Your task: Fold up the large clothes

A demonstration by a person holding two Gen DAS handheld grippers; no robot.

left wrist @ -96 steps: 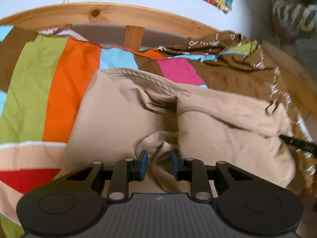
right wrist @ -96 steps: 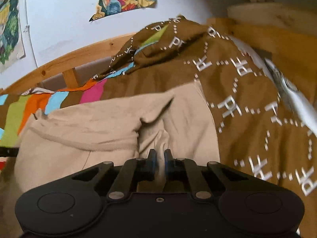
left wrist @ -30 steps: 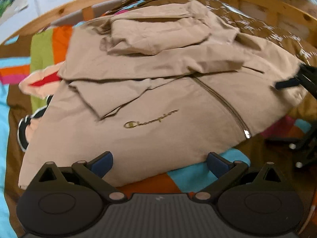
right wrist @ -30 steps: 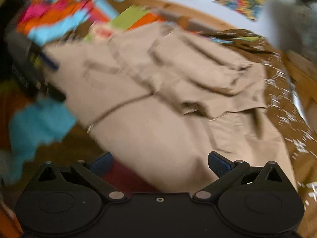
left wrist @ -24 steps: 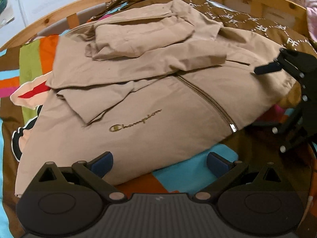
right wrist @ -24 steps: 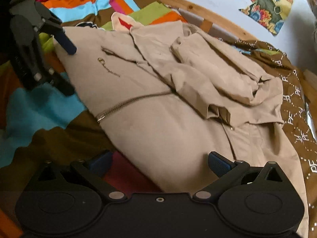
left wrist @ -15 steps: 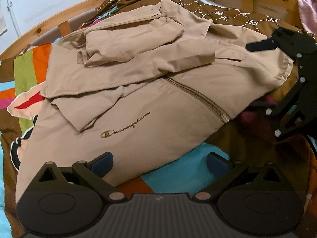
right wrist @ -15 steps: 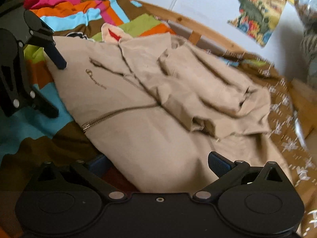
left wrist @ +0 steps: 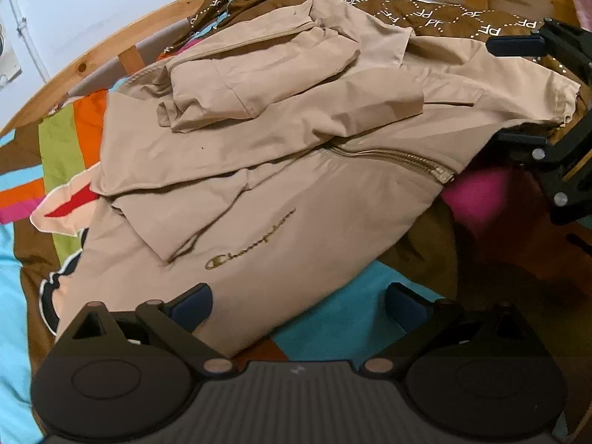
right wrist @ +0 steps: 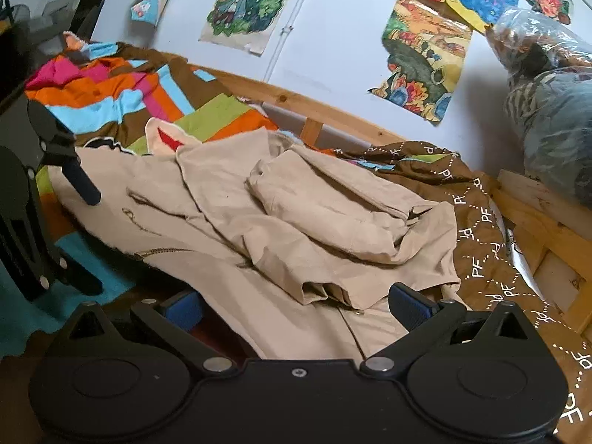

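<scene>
You're holding the left gripper (left wrist: 296,305) and right gripper (right wrist: 296,305) with jaws spread wide, gripping nothing, lining up on the tan Champion jacket's (left wrist: 296,199) hem for the lengthwise fold.

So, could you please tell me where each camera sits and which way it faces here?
Left wrist: on the left gripper, open, at the hem of the tan jacket, looking toward the wooden bed frame; the right gripper shows at right.
Right wrist: on the right gripper, open, over the jacket's other end, facing the postered wall; the left gripper shows at left.
Shared: jacket, striped bedspread, bed frame.
</scene>
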